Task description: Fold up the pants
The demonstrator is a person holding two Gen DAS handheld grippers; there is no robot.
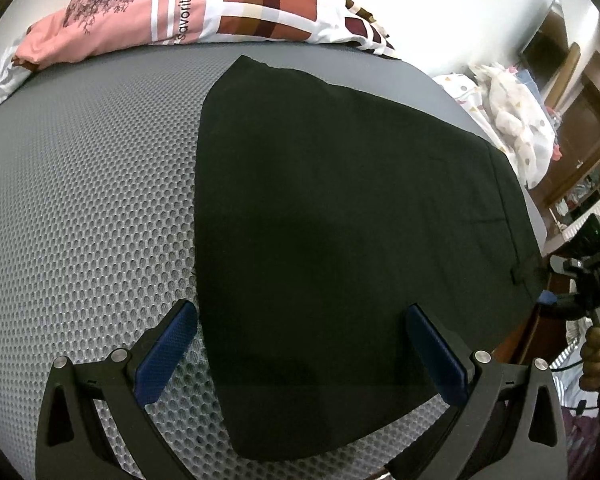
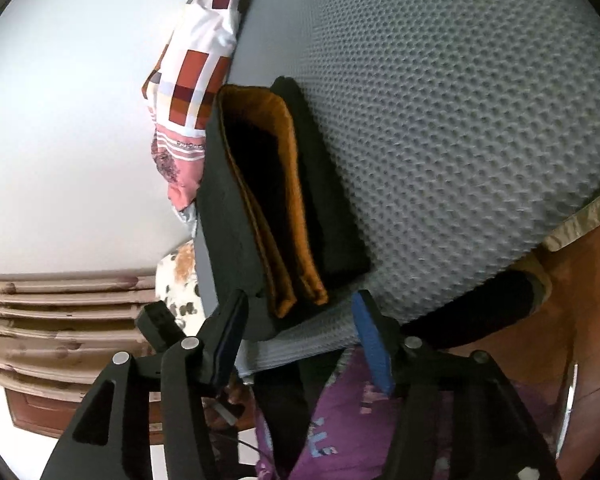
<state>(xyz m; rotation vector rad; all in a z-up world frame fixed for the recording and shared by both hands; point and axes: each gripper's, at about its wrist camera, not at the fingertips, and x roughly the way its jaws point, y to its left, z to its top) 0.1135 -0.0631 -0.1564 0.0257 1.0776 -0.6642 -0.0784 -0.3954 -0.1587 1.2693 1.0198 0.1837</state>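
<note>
Pants (image 1: 340, 220), black and folded flat, lie on a grey honeycomb-mesh mattress (image 1: 80, 200). Left gripper (image 1: 302, 360) hovers low over their near edge, blue-padded tongs spread wide. Right gripper (image 2: 300, 340), rolled sideways at the orange-lined waistband (image 2: 288, 216), is also wide. A far pink pillow (image 1: 140, 12) reads "favorite".

A bedroom. A bed with a grey honeycomb-textured mattress cover (image 1: 80, 208) fills most of the left wrist view. At its far end lies a pillow (image 1: 204, 8) printed in pink, white and brown-red checks. Behind it rises a plain white wall (image 1: 440, 12). To the right stand dark brown wooden furniture (image 1: 592, 120) and a heap of white patterned bedding (image 1: 508, 120). The right wrist view shows a brown slatted wooden surface (image 2: 52, 320) at lower left.
</note>
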